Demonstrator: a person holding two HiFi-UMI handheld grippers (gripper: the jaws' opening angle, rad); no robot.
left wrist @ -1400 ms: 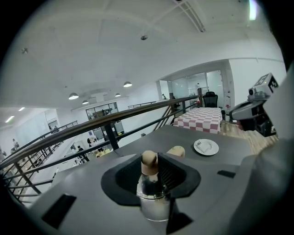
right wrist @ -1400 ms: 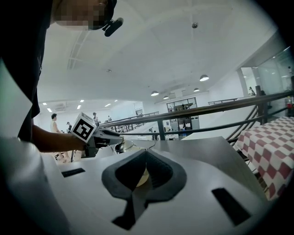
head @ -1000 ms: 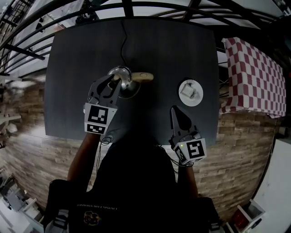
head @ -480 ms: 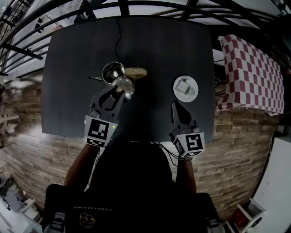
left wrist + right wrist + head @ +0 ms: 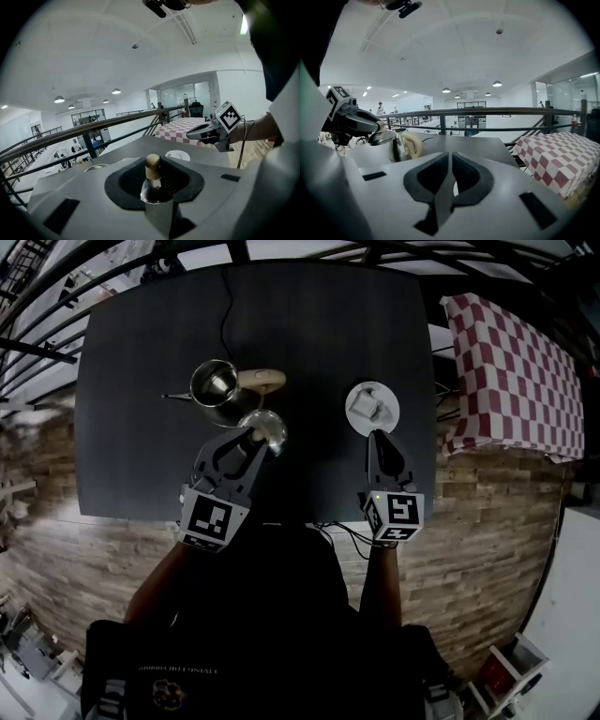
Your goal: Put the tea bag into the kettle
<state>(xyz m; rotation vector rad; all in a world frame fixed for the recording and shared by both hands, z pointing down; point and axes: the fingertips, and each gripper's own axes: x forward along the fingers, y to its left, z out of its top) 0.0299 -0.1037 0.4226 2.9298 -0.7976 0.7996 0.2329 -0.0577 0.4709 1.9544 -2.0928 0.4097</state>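
Observation:
The steel kettle [image 5: 212, 390] stands open on the dark table, its pale handle [image 5: 262, 381] pointing right. My left gripper [image 5: 251, 435] is shut on the knob [image 5: 153, 165] of the kettle's lid [image 5: 263, 427] and holds it just off the kettle's near right side. A tea bag [image 5: 364, 404] lies on a small white plate [image 5: 386, 418] to the right. My right gripper [image 5: 376, 437] is shut and empty, its tips at the plate's near edge. In the right gripper view the kettle [image 5: 397, 144] and lid [image 5: 382, 137] show at the left.
The dark table [image 5: 141, 456] ends close in front of me. A black cable [image 5: 223, 324] runs from the kettle to the far edge. A red-and-white checked cloth [image 5: 511, 381] covers a surface to the right. Railings ring the table's far side.
The left gripper has lifted the lid off the kettle and drawn it toward me and to the right. The right gripper has moved forward to the plate.

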